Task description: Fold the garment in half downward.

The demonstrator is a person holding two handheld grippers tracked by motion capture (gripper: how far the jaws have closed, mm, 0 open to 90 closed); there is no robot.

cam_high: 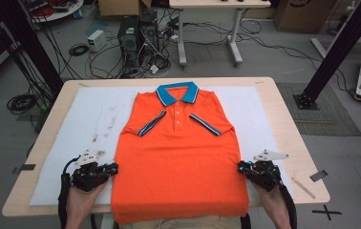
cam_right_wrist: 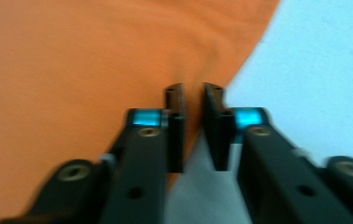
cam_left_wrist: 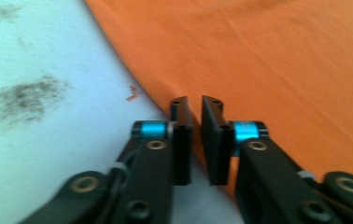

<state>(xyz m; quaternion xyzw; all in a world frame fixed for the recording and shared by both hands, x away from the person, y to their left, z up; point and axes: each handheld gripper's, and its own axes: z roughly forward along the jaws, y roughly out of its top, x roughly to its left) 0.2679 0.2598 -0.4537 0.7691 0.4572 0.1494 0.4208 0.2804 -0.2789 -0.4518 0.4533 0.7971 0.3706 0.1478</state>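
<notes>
Left gripper point(cam_high: 112, 169) at shirt's point(cam_high: 181, 162) left edge, jaws narrow, pinching the hem fabric. Shirt lies flat, centred on white mat point(cam_high: 73, 124), collar away. Right gripper point(cam_high: 241, 167) at shirt's right edge, jaws narrow, nipping the edge.

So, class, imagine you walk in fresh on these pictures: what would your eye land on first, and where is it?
First, the bright orange polo shirt with its blue collar, spread flat in the middle of the white mat, its hem hanging over the near table edge. Next, the left gripper and right gripper, one at each side edge of the shirt, jaws nearly closed at the cloth's edge.
</notes>
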